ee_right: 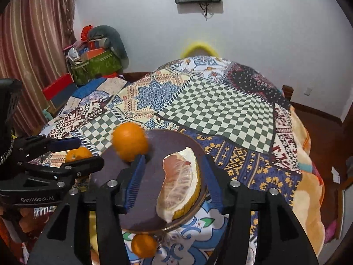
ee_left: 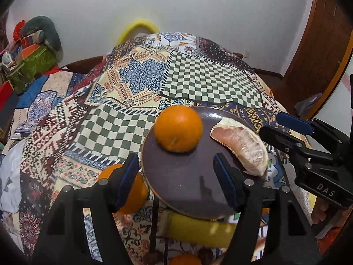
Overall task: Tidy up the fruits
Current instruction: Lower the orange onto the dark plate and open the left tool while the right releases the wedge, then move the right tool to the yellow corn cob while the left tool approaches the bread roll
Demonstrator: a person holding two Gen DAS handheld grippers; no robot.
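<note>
Orange fruit [ee_left: 123, 190] hides half behind the gaping, empty left claw [ee_left: 178, 178]; right claw [ee_right: 172, 178] likewise spread, empty.

Left gripper [ee_left: 176, 176]: jaws spread wide, nothing between the blue pads [ee_left: 129, 177], fingers pointing forward and downward. Right gripper [ee_right: 172, 182]: jaws likewise spread, pads clear of contact. Each unit appears at the other's side, angled inward, fingers parted.

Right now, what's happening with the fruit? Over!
Both grippers, left and right, open, empty. Orange and pomelo wedge on plate. Other oranges off it.
</note>
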